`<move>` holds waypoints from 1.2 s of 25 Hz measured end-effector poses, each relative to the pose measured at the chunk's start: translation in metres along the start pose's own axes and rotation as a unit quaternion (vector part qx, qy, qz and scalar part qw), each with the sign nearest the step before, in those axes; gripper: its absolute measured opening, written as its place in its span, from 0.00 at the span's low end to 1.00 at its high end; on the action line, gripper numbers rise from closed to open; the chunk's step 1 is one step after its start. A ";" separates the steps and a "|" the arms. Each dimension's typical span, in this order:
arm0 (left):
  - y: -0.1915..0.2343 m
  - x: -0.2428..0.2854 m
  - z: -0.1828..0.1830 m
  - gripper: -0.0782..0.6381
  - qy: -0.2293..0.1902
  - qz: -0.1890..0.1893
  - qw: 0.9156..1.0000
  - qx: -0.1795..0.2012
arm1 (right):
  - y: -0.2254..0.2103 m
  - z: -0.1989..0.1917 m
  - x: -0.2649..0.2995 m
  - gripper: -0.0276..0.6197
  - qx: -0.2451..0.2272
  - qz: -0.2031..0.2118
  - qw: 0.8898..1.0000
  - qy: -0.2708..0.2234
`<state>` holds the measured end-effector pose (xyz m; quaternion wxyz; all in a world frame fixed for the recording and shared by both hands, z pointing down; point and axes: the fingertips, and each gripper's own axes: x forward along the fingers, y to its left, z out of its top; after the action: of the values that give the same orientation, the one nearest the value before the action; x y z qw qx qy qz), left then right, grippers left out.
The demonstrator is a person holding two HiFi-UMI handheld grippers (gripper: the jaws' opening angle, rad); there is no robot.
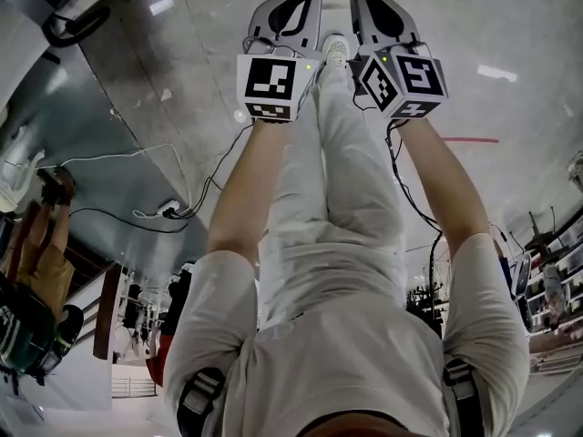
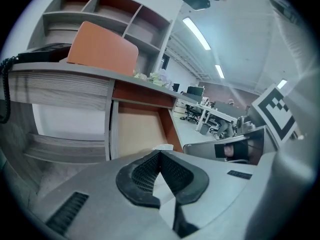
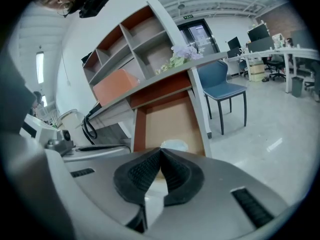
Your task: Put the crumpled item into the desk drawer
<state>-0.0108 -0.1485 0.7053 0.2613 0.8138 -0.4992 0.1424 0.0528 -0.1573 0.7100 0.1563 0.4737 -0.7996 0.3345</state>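
White crumpled item (image 3: 174,145) lying inside open drawer (image 3: 167,119), so deposit judged done; left gripper (image 2: 160,153) and right gripper (image 3: 160,150) closed on nothing, side by side, facing drawer.

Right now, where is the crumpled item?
In the right gripper view, the crumpled item lies on the floor of the open desk drawer, at its near end, just past the shut right claw.

Matt wooden drawer (image 3: 167,118), glossy polished floor (image 3: 272,126)
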 end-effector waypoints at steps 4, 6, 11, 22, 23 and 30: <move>-0.001 -0.014 0.010 0.11 -0.006 0.002 1.000 0.001 | 0.002 0.008 -0.016 0.04 -0.004 -0.003 1.000 -0.004; -0.002 -0.025 0.014 0.11 -0.006 0.003 1.000 0.008 | 0.007 0.014 -0.028 0.04 -0.002 -0.004 1.000 -0.007; -0.001 -0.053 0.033 0.11 -0.008 0.002 1.000 0.030 | 0.021 0.049 -0.063 0.04 -0.002 -0.001 0.999 -0.038; -0.025 -0.148 0.158 0.11 -0.068 0.000 0.996 0.059 | 0.060 0.165 -0.160 0.04 -0.012 -0.008 0.993 -0.114; -0.027 -0.157 0.171 0.11 -0.076 -0.002 0.995 0.058 | 0.065 0.178 -0.169 0.04 -0.013 -0.009 0.992 -0.123; -0.036 -0.219 0.241 0.11 -0.116 0.009 0.991 0.068 | 0.093 0.246 -0.238 0.04 -0.024 -0.009 0.987 -0.156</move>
<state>-0.0865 -0.1104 0.3892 0.1441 0.8364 -0.5223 0.0831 0.1089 -0.1391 0.3606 0.0441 0.5232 -0.8177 0.2361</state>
